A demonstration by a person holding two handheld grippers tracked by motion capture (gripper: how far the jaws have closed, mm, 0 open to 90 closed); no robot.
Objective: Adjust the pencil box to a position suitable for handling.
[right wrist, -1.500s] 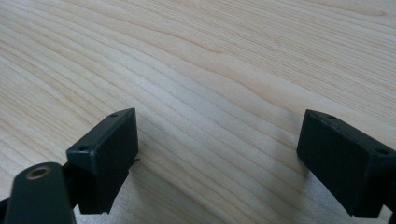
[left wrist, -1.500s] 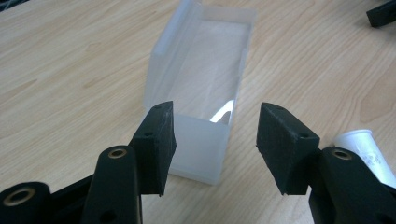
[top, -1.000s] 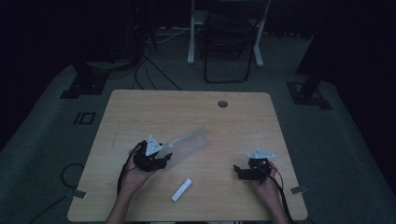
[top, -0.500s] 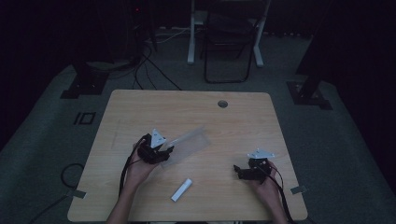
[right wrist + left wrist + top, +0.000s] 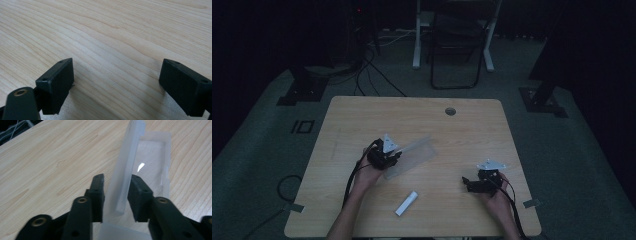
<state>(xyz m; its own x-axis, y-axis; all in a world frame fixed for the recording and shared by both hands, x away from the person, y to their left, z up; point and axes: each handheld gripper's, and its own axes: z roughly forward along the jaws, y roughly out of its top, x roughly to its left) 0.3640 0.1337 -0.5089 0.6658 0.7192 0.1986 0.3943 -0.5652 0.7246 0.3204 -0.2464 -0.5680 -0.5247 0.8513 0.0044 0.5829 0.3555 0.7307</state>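
Observation:
A translucent plastic case (image 5: 414, 153) lies open on the wooden table (image 5: 362, 117), left of the middle. In the left gripper view its upright flap (image 5: 128, 157) rises between the jaws of my left gripper (image 5: 118, 178), above the flat half (image 5: 153, 162). The jaws have just been closing around that flap. The right pad is against it, and a thin gap shows at the left pad. In the high view my left gripper (image 5: 390, 159) sits at the case's near-left end. My right gripper (image 5: 468, 184) rests at the table's right front, and its jaws (image 5: 116, 72) stand wide open over bare wood.
A small white bar (image 5: 406, 203) lies near the front edge between the two hands. A round cable hole (image 5: 450, 111) is at the table's back. A chair (image 5: 457, 45) and cables stand on the dark floor beyond the table.
My left gripper has moved forward and to the right onto the case's near end, and its jaws have narrowed. The right hand and the white bar have stayed put.

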